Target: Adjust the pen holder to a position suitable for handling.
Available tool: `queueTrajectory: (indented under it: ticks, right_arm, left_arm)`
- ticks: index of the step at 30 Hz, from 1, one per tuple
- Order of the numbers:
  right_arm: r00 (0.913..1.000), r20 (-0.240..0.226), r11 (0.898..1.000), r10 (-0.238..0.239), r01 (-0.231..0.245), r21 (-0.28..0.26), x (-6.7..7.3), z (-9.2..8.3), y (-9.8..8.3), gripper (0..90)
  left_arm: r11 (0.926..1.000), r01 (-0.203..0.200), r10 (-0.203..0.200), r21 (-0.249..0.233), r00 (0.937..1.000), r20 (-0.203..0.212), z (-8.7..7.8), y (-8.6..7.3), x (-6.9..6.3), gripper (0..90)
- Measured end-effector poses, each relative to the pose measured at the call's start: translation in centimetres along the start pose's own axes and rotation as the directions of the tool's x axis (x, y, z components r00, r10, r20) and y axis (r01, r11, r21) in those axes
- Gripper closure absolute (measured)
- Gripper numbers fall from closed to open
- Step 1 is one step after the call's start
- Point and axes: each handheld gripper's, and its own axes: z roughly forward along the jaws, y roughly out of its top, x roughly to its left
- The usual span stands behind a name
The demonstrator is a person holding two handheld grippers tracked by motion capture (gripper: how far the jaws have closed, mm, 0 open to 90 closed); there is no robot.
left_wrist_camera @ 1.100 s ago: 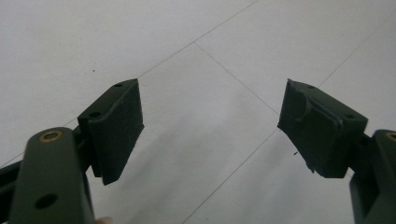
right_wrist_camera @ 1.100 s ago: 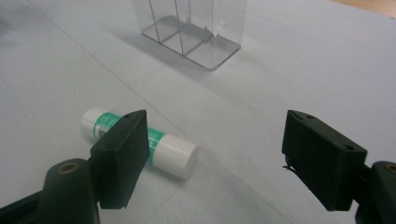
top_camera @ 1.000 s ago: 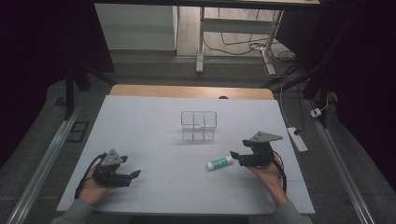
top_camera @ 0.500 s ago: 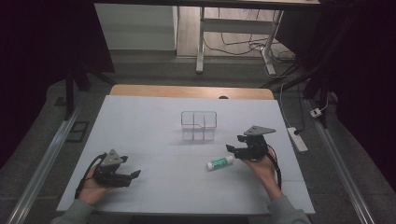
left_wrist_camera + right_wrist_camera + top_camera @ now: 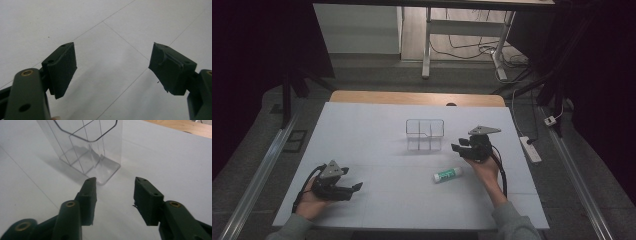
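Note:
A clear plastic organizer box point(image 5: 425, 134) with inner dividers stands upright mid-table; its corner point(image 5: 100, 157) looms just ahead of my right gripper's jaws. My right gripper point(image 5: 460, 148) hovers right of the box, pointing at it. Its jaws have just been closing and stand part-open point(image 5: 115, 195) with nothing between them. A white tube with a green label point(image 5: 448, 175) lies flat on the table near the right hand. My left gripper point(image 5: 354, 187) rests at the front left, jaws wide open point(image 5: 112, 67) over bare white table with nothing between them.
The white table top point(image 5: 362, 130) has a wooden strip point(image 5: 412, 97) along its far edge. A power strip point(image 5: 530, 148) lies off the table's right side. Metal rails point(image 5: 262, 170) run along both sides.
My right gripper has moved away from the tube, up the table and toward the clear box, and its jaws have narrowed. The left gripper has stayed where it was.

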Motion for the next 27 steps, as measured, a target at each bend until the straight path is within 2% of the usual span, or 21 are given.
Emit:
queueTrajectory:
  ticks: [4, 10, 11, 12, 17, 27]
  right_arm:
    - [0.9999, 0.009, 1.0, -0.007, 0.007, 0.0, -0.2, 0.8, 0.4, 66.7]
    - [0.9995, 0.017, 0.999, -0.028, 0.027, 0.039, 0.0, 2.3, 0.7, 82.1]
    - [0.9995, 0.017, 0.999, -0.028, 0.027, 0.039, 0.0, 2.3, 0.7, 82.1]
    - [0.9992, 0.018, 0.998, -0.035, 0.034, 0.049, 0.2, 2.9, 0.8, 88.9]
    - [0.9975, 0.038, 0.997, -0.059, 0.057, 0.052, 0.6, 3.6, 1.4, 89.6]
    - [0.9982, 0.037, 0.996, -0.047, 0.044, 0.078, 0.8, 5.2, 1.8, 89.6]
  left_arm:
    - [1.0, -0.001, 0.001, 0.0, 1.0, 0.0, 0.0, 0.0, 0.0, 21.4]
    - [1.0, -0.003, 0.003, 0.002, 1.0, 0.0, 0.0, -0.1, 0.0, 21.4]
    - [1.0, -0.003, 0.003, 0.002, 1.0, 0.0, 0.0, -0.1, 0.0, 21.4]
    - [1.0, -0.003, 0.003, 0.003, 1.0, 0.0, 0.0, -0.1, 0.1, 21.4]
    - [1.0, -0.003, 0.003, 0.003, 1.0, -0.001, 0.0, -0.1, 0.0, 21.5]
    - [1.0, -0.005, 0.005, 0.007, 1.0, -0.003, 0.1, -0.1, 0.0, 21.5]
